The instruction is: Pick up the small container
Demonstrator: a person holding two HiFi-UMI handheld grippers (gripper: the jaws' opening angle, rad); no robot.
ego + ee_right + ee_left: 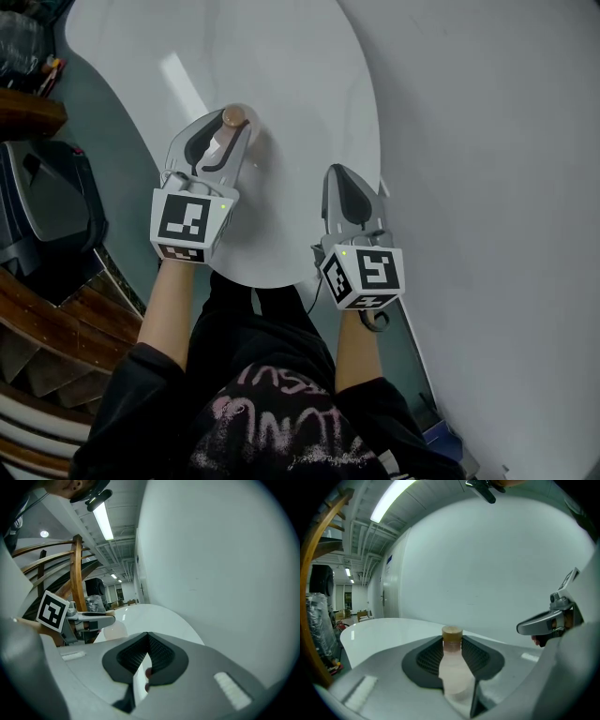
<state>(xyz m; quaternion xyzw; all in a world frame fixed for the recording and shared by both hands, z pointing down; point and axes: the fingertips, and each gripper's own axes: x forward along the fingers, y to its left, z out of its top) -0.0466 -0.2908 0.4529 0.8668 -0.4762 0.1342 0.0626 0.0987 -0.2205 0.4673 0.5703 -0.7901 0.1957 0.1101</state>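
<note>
Left gripper view shows your left gripper [452,641] pinching the small container [453,670], a pale translucent bottle with a brown cap [452,632], upright between the dark ribbed pads [429,656]. Head view places that gripper [228,131] and the container [232,116] over the white round table [281,66]. You cannot tell whether the container's base touches the surface. Your right gripper [148,639] has its jaws pressed together at the tips with nothing held. It sits [339,178] at the table's right edge, near the white wall [487,141].
</note>
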